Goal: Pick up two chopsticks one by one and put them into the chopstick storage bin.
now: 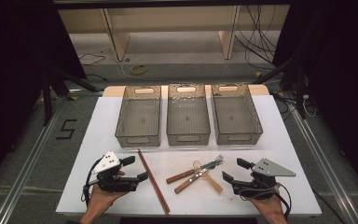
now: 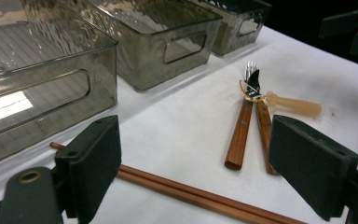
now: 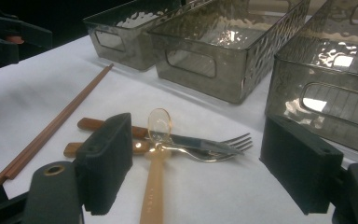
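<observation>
Chopsticks [image 2: 191,193] lie just beyond left gripper's [image 2: 200,172] open jaws, untouched.

A: Left gripper [image 1: 134,169]?
B: Held in left hand [image 1: 103,195] near bottom edge, jaws wide apart, nothing btwn.
A: Right gripper [image 1: 231,170]?
B: Same: right hand [image 1: 266,204] low, jaws spread, angled inward.

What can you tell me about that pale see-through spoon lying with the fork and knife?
The spoon looks like amber-tinted translucent plastic, with a small clear oval bowl and a flat, pale orange handle. It lies flat on the white table, crossing over the wooden-handled fork and knife near their metal ends, its bowl pointing toward the bins. It lies in front of the right gripper's open jaws, which do not touch it.
</observation>
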`<state>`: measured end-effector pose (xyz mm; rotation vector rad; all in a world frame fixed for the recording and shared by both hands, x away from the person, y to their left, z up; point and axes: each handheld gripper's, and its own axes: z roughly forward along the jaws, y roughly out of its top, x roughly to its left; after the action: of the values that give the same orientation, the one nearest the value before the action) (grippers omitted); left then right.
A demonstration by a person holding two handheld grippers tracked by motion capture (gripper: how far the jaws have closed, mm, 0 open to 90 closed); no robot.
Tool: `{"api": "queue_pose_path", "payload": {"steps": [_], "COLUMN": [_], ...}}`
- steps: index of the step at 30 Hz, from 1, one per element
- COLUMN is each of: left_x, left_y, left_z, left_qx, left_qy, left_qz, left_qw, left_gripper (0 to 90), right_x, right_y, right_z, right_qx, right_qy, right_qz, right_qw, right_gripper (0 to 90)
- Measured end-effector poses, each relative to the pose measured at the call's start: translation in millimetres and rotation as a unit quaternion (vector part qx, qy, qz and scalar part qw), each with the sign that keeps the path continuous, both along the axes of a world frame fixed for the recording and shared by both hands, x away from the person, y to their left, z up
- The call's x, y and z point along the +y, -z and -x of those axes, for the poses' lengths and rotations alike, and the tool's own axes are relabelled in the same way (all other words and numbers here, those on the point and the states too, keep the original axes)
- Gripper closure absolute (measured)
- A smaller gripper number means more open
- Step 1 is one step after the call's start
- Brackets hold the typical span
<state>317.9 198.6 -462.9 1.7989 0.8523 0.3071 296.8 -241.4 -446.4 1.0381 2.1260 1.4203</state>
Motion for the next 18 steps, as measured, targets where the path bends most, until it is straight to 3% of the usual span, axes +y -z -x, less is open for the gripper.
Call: {"api": "queue_pose_path", "payload": {"steps": [6,10,12,16,18], "left_x": [-7.2,-12.0,-15.6,-21.0,-22.0], "left_y": [-5.0,-11.3,-13.8,-19.2,-21.8], "left_z": [-2.1,-4.4,-8.4,-13.5,-15.1], "left_qx": [0.01,0.017,0.023,0.026,0.021], "left_qy": [0.028,0.048,0.056,0.079,0.084], "left_qz": [-0.028,-0.057,-0.07,-0.114,-0.117], "left_qw": [0.9992,0.9971,0.9957,0.99,0.9894], "left_gripper": [16.8,16.9,17.6,18.4,21.7], "right_x": [1.5,1.7,2.5,3.2,3.3], "right_y": [0.3,0.9,1.6,2.2,2.7], "right_z": [-0.3,-1.1,-2.0,-2.6,-3.1], "right_qx": [0.006,0.006,0.008,0.009,0.01], "right_qy": [0.0,-0.001,-0.004,-0.008,-0.011], "right_qz": [0.0,0.002,0.005,0.007,0.007], "right_qw": [1.0,1.0,0.9999,0.9999,0.9999], "right_gripper": [26.0,26.1,26.1,26.1,26.1]}}
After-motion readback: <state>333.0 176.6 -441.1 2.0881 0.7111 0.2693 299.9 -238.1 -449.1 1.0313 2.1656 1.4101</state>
